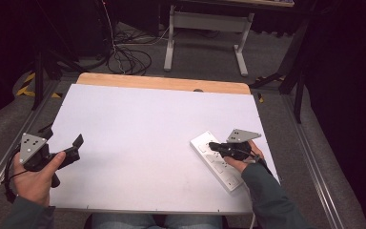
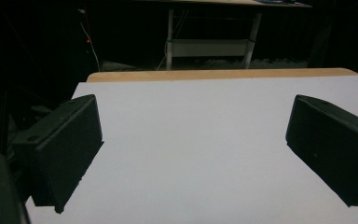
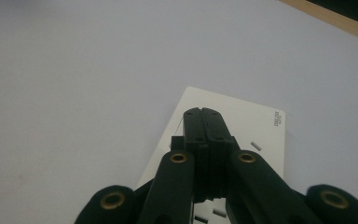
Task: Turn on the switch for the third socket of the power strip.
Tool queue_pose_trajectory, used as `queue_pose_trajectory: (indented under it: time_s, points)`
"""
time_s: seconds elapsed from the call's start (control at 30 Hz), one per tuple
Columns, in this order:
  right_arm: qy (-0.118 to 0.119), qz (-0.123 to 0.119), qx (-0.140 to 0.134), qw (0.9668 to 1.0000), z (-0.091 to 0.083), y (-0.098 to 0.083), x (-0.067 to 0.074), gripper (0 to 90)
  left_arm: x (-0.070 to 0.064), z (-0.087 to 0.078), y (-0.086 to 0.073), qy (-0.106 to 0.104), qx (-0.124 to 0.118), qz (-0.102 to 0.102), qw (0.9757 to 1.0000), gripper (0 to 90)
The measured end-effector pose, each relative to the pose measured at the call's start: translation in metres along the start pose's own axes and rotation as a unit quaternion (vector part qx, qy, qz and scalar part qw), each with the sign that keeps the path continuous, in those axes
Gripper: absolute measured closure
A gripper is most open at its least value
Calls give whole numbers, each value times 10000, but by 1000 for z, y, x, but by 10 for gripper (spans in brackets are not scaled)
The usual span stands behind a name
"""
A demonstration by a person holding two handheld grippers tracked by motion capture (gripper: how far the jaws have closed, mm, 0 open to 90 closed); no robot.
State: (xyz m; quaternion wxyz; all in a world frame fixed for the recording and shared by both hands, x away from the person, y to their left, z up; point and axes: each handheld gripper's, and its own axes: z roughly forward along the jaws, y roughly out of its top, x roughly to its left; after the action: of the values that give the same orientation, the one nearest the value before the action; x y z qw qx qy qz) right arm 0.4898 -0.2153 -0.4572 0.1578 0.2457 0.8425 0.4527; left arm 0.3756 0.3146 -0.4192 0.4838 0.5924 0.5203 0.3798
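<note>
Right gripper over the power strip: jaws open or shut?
Shut. The right gripper has its two black jaws pressed flat together with nothing between them, tips above the white power strip.

1. White desk surface spreads under and between both claws, bare ahead of the left claw.
2. Wooden desk edge runs along the far side, well beyond both claws.
3. Grey-legged table frame stands on the floor past that edge.
4. Tangled cables lie on the floor, far ahead of the left claw.
</note>
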Motion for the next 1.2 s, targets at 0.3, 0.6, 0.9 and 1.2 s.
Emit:
queue_pose_trajectory:
  time_s: [0.3, 0.6, 0.9, 1.2]
  points:
    - [28, -7, 36, 10000, 2, 0, 0, 900, 0, 0, 0, -9, 14, 11, 10000, 42]
    - [56, -12, 72, 10000, 4, 1, 1, 900, 1, -2, 0, 2, 21, 17, 10000, 43]
    - [103, -36, 119, 9999, 8, 3, 2, 900, 0, -2, -1, 31, 5, 48, 10000, 43]
    - [148, -91, 209, 9996, 14, 5, 3, 900, 1, -3, -1, 37, 17, 56, 10000, 44]
